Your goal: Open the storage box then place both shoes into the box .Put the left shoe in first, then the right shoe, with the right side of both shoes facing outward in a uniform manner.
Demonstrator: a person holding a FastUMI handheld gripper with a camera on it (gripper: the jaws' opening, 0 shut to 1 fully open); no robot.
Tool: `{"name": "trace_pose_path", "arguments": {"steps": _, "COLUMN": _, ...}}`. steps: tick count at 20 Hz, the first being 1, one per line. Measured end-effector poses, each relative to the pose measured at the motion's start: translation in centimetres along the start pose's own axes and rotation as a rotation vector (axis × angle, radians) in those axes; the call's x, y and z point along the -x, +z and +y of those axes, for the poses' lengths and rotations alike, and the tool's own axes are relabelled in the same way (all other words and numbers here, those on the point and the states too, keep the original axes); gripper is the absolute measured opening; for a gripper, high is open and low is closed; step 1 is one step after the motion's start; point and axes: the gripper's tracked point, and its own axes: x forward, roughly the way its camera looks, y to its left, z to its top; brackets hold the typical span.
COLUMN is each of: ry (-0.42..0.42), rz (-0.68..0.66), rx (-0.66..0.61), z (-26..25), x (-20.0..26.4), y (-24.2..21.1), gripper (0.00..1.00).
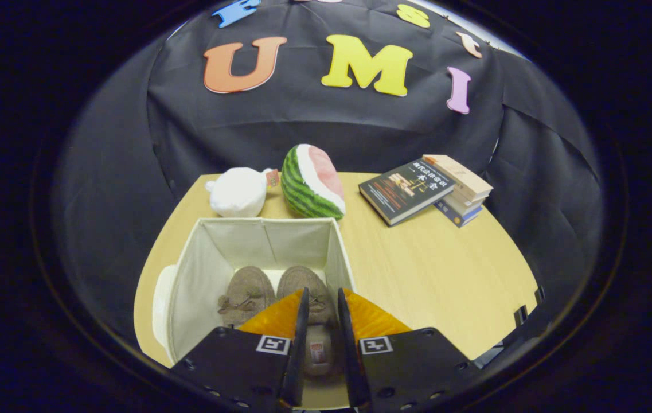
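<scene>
Shoes sit side by side in the open storage box (199, 269): the left shoe (245, 295) just ahead of my left finger, the right shoe (308, 287) running back between my fingers. My hand-held gripper (320, 321) stands narrow around its heel end; whether both fingers press it I cannot tell. These suede slippers look light and soft, likely to fold under a squeeze, so I judge the firmer heel collar the best hold. Beyond the box on the tabletop (434, 269) lie a watermelon plush (311, 182), a white plush (238, 192) and books (426, 188).
</scene>
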Motion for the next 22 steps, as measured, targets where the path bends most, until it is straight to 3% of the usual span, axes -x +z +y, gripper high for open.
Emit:
{"name": "trace_pose_path", "arguments": {"steps": 2, "ry": 0.019, "rz": -0.030, "rx": 0.002, "z": -0.3, "x": 1.0, "y": 0.8, "gripper": 0.45}}
{"name": "trace_pose_path", "arguments": {"steps": 6, "ry": 0.063, "rz": -0.108, "rx": -0.021, "z": -1.9, "x": 3.3, "y": 2.9, "gripper": 0.90}}
{"name": "trace_pose_path", "arguments": {"steps": 7, "ry": 0.069, "rz": -0.125, "rx": -0.028, "z": -2.6, "x": 3.8, "y": 3.4, "gripper": 0.95}}
{"name": "trace_pose_path", "arguments": {"steps": 10, "ry": 0.096, "rz": -0.194, "rx": -0.042, "z": -5.4, "x": 6.1, "y": 5.3, "gripper": 0.96}}
{"name": "trace_pose_path", "arguments": {"steps": 22, "ry": 0.064, "rz": -0.565, "rx": -0.140, "z": -24.0, "x": 16.9, "y": 16.1, "gripper": 0.94}}
